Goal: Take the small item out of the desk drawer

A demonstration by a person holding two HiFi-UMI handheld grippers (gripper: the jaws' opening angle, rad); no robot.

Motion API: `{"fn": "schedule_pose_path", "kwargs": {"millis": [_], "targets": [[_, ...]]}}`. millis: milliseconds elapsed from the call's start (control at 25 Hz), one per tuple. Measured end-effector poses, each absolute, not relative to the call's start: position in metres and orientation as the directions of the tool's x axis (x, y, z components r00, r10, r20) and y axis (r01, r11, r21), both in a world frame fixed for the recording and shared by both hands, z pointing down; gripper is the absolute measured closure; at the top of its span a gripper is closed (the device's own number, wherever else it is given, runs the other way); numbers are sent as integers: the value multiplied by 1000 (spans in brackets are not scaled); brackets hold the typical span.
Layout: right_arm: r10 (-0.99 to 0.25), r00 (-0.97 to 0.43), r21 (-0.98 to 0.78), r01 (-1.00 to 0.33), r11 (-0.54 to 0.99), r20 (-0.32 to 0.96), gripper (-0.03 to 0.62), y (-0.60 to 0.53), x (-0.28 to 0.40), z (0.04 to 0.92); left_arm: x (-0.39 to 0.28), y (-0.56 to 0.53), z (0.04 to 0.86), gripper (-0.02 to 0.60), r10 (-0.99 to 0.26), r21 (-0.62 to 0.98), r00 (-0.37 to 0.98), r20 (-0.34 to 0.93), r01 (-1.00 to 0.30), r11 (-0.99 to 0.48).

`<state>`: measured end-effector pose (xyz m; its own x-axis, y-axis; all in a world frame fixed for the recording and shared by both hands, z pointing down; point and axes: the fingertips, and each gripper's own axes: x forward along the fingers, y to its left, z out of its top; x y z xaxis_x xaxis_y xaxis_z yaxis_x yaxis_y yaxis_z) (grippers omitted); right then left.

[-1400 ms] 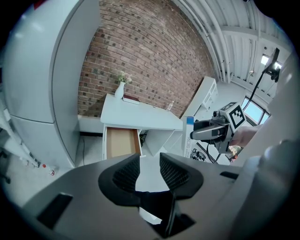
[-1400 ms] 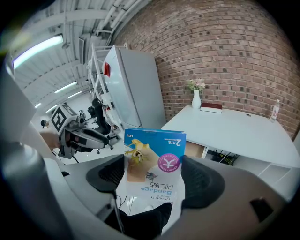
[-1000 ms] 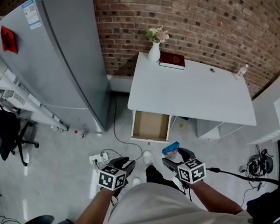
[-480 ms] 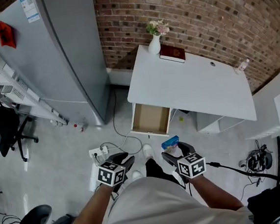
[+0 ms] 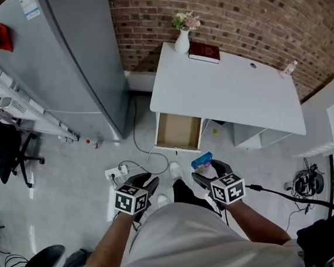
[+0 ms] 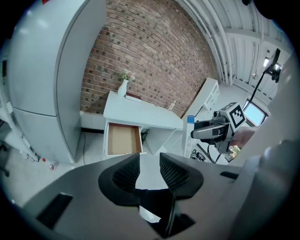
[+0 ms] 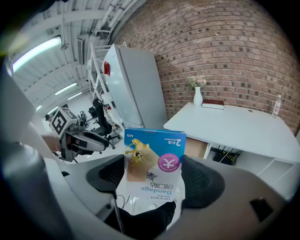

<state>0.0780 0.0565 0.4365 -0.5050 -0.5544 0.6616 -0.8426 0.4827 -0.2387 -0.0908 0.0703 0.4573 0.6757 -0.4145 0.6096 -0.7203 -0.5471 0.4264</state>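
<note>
Flat glossy cardboard bandage box [image 7: 154, 159] clamped in right claw [image 7: 153, 176]; left claw [image 6: 150, 171] agape, empty

Two grippers in all: the left gripper [image 5: 143, 182] and the right gripper [image 5: 206, 173]. There are two marker cubes [image 5: 130, 200], one on each gripper. One bandage box [image 7: 154, 157]. One white desk [image 5: 228, 100], and it has one drawer [image 5: 178, 132]. Three things stand on the desk top: one vase [image 5: 182, 41] of flowers, one red book [image 5: 204, 52] and one small bottle [image 5: 289, 69]. One grey refrigerator [image 5: 60, 58], with one red sticker [image 5: 2, 35] on its door. One power strip [image 5: 117, 173] on the floor. One black office chair [image 5: 7, 154] at the left.
</note>
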Motion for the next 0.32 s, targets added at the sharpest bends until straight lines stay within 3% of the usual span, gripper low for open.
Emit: {"fn": "schedule_pose_path", "kwargs": {"millis": [320], "targets": [[-551,-506,-238,-841,486,664,223,49,83,441,-83,67,465,436,-404,433,676,616,-719,-543]]}}
